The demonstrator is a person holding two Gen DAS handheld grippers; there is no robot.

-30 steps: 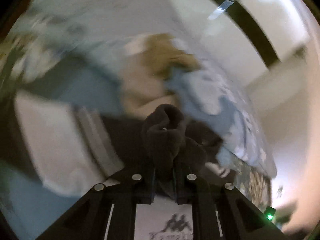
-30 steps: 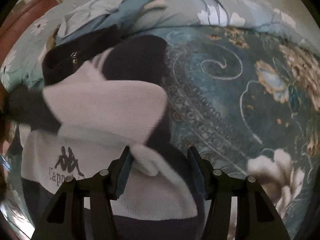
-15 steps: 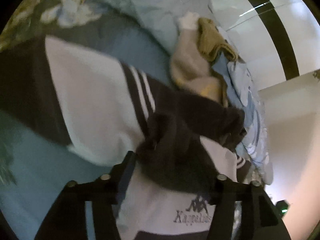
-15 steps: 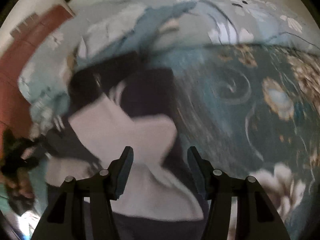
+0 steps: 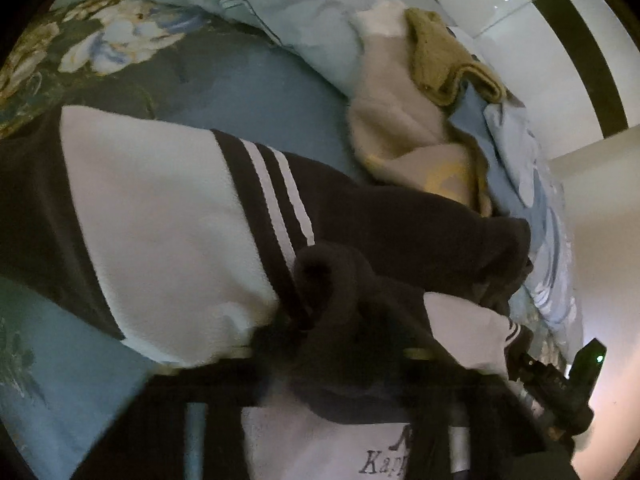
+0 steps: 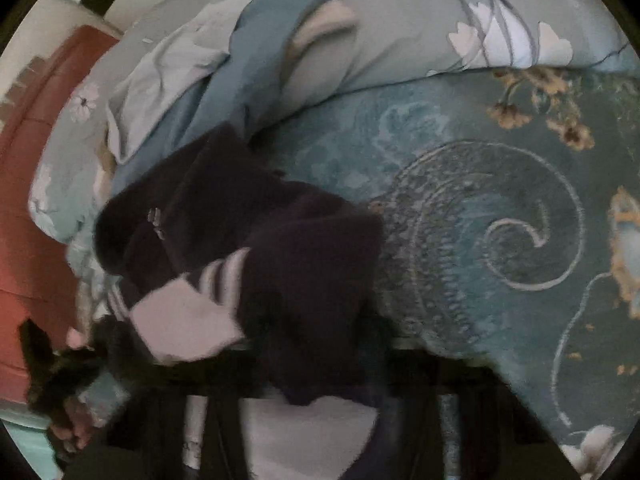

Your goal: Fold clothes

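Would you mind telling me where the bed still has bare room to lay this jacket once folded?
Free: the teal swirl-patterned bedspread, between the jacket and the rumpled floral duvet. Crowded: beyond the jacket's striped sleeve, where beige and olive clothes pile against the duvet.

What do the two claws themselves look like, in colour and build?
The left claw and right claw are black angular frames, dark and blurred here, with pale grey strips along the body. In the left view, a green light glows on the other unit.
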